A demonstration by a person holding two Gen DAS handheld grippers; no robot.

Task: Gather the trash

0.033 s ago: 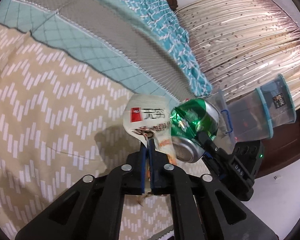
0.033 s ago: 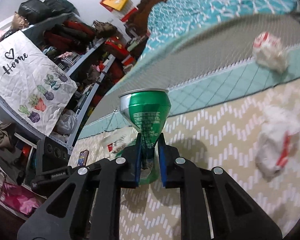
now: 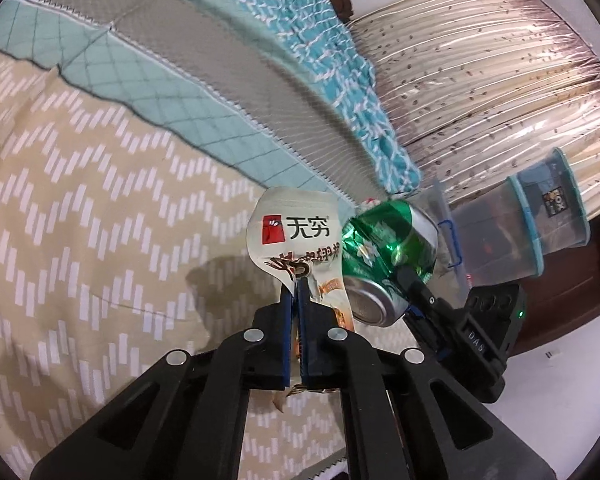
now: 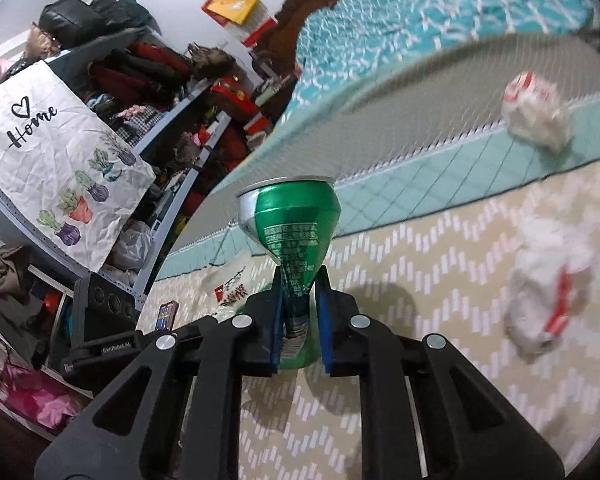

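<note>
Held: my left gripper (image 3: pixel 298 280) pinches wrapper (image 3: pixel 296 236); right gripper (image 4: pixel 299 300) clamps can (image 4: pixel 290 224). No change visible; two wads (image 4: pixel 540 116) uncollected.

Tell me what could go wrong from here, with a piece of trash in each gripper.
The left gripper pinches only a thin edge of the snack wrapper, so it may slip out. The right gripper squeezes the crushed green can at its narrow waist; it could pivot. Two crumpled wads remain uncollected.

wrapper (image 3: pixel 296 236) left of can (image 3: pixel 388 248), touching | bins (image 3: pixel 512 232) behind | two wads (image 4: pixel 540 280) on bed (image 4: pixel 440 272) (possibly paper)
</note>
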